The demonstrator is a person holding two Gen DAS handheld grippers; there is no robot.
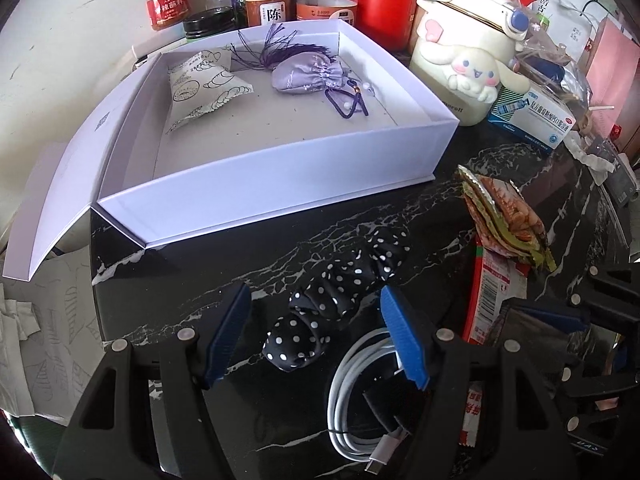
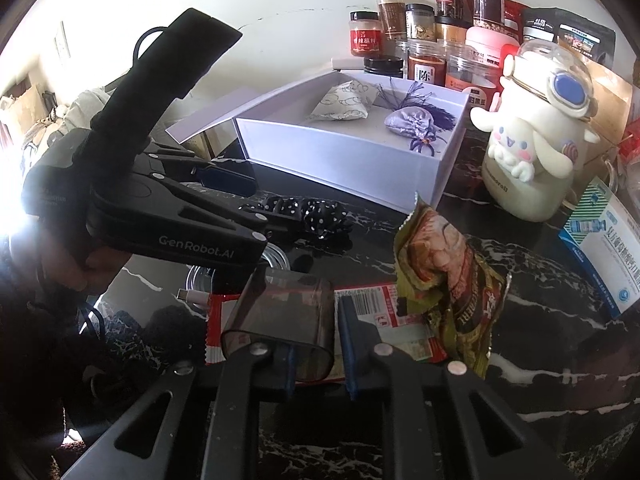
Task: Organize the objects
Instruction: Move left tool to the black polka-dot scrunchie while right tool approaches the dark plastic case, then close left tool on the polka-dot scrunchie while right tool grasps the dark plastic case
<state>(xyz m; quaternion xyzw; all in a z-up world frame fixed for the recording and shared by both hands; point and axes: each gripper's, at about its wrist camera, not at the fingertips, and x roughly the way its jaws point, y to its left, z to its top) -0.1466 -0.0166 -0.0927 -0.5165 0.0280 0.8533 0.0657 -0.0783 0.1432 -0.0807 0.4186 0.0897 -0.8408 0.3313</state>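
Note:
An open white box [image 1: 280,168] sits on the black marble table [image 1: 224,264]; it holds a printed sachet [image 1: 200,84] and a purple pouch [image 1: 308,74]. My left gripper [image 1: 316,332] is open, its fingers on either side of a black polka-dot scrunchie [image 1: 340,292]. A coiled white cable [image 1: 356,400] lies below it. My right gripper [image 2: 320,344] is shut on a smoky transparent case [image 2: 284,328]. A green snack packet [image 2: 444,276] and a red-white packet [image 2: 384,312] lie beside it. The box [image 2: 340,160] and the scrunchie [image 2: 312,212] also show in the right wrist view.
Several jars [image 1: 272,4] stand behind the box. A cream cartoon-dog container [image 1: 464,52] and a blue-white medicine box [image 1: 532,116] are at the right. The box lid [image 1: 60,200] hangs open over the table's left edge.

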